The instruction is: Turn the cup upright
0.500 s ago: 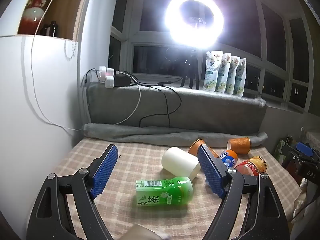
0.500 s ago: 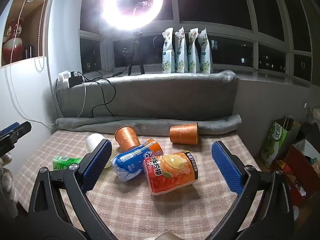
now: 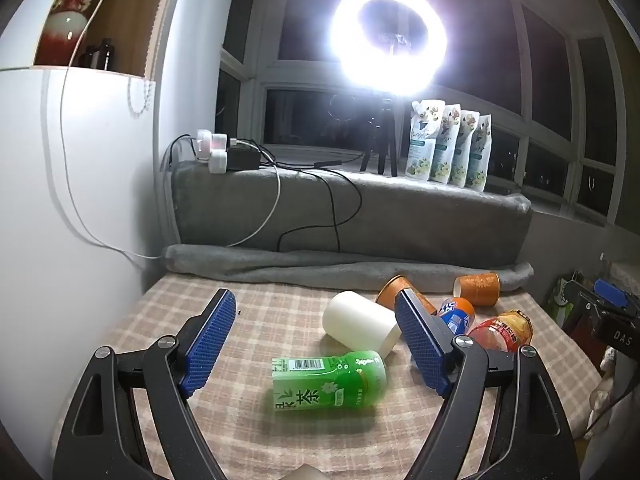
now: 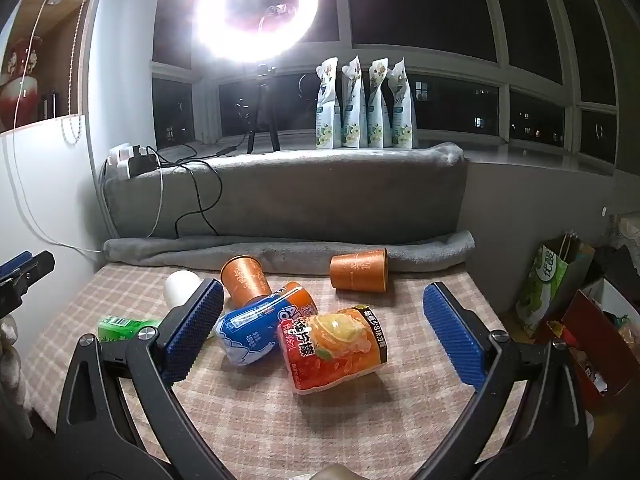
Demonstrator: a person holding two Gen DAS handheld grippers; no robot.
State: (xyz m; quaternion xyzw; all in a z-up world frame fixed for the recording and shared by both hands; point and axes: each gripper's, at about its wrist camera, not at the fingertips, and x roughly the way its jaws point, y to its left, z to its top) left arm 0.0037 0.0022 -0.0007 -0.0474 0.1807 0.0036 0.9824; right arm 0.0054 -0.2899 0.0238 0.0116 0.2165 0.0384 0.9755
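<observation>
A: Where are the cups?

B: All lie on their sides on the beige checked cloth [image 4: 360, 432] of the table. I take the rolled grey blanket [image 4: 288, 250] at the back edge as landmark. The plain white cup [image 3: 362, 324] lies in front of its left half. One orange paper cup [image 4: 243, 285] lies just in front of its middle, tilted, and a second orange paper cup [image 4: 359, 271] lies right against it, more to the right.

A: And the other things?

B: A green tea bottle [image 3: 330, 380] lies in front of the white cup, touching or almost touching its rim. A blue and orange bottle [image 4: 262, 326] and an orange juice bottle [image 4: 334, 350] lie in front of the blanket's middle, pressed together.

A: How are the tools?

B: The left gripper [image 3: 316, 340] is spread wide and holds nothing; the green bottle and the white cup are seen between its blue pads [image 3: 208, 344]. The right gripper [image 4: 320, 328] is also spread wide and empty, with the two bottles between its pads.

A: Is there room?

B: In front of the green bottle the cloth is bare up to the near edge. To the left of the white cup the cloth is bare up to the white wall [image 3: 80, 240]. On the right edge, paper bags [image 4: 556, 276] stand beside the table.
</observation>
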